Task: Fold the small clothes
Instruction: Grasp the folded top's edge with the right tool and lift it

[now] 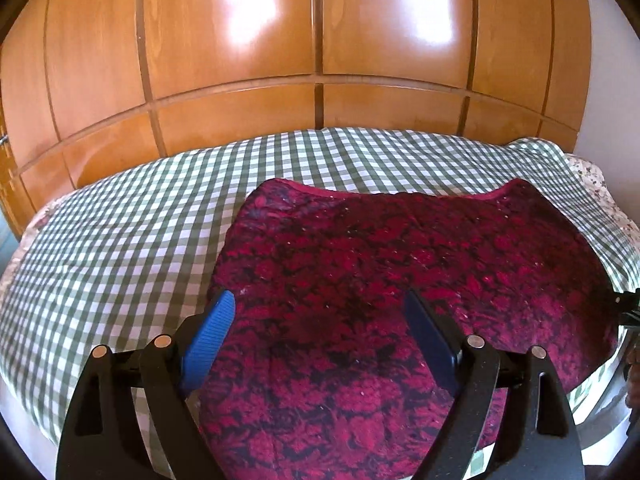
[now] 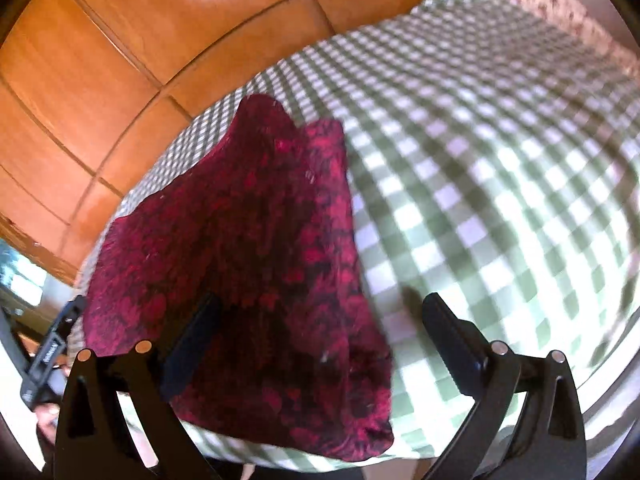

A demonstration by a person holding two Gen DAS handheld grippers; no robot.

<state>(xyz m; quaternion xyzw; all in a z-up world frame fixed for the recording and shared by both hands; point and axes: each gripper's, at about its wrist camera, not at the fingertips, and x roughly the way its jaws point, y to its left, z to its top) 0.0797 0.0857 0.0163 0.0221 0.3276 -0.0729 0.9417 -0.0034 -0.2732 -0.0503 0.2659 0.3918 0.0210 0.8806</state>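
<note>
Cloth this thick reads to me as soft and floppy yet with some body: the garment point(image 1: 400, 280), a crimson-and-black piece with a fuzzy, patterned face, should be light, should not slip on the pads, and cannot be hurt, though I judge it will sag and drag if I lift it by one point only. It lies spread on the bed point(image 1: 120, 232), over the green checked cover, with the wardrobe point(image 1: 240, 40) behind. I would take it by the near hem corners, one in each gripper, since the edges look doubled there. My left gripper point(image 1: 320, 320) hangs over the garment's near part with its jaws wide apart and nothing clamped. My right gripper point(image 2: 320, 320) is likewise spread and empty; its left finger sits above the garment's right edge, its right finger above bare cover.
</note>
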